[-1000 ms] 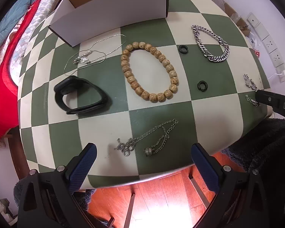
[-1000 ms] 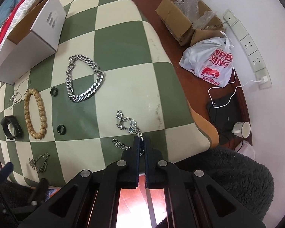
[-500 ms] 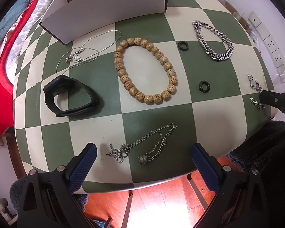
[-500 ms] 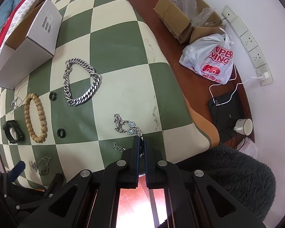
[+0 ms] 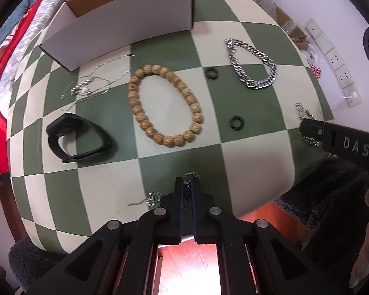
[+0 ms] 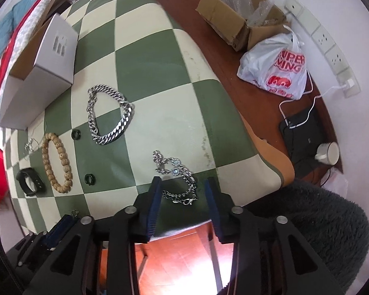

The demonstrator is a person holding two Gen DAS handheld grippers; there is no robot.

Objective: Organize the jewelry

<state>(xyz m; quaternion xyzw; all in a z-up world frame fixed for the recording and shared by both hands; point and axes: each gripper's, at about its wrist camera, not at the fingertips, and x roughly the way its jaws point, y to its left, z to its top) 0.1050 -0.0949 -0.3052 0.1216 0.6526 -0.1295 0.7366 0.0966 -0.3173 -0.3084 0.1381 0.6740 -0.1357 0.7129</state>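
The left claw (image 5: pixel 187 186) is clamped on a thin, limp silver chain necklace (image 5: pixel 155 198). The right claw (image 6: pixel 182 186) gapes around a gem-set silver link bracelet (image 6: pixel 176 174); light and slithery, it is probably best pinched mid-length.

The desk (image 5: pixel 246 162) is showing a checker pattern of dark green and cream squares. The open box (image 5: pixel 125 24) is appearing white outside and brown inside. The bead bracelet (image 5: pixel 164 104) is looking tan with small dark speckles. The thick chain (image 5: pixel 252 67) is shining silver, and the two small rings (image 5: pixel 236 123) are seeming black, perhaps very dark green. The band (image 5: pixel 78 141) is looking plain black. In the right wrist view the gripper (image 6: pixel 183 185) is showing blue pads on black fingers, and the plastic bag (image 6: pixel 275 70) is appearing white with red letters.
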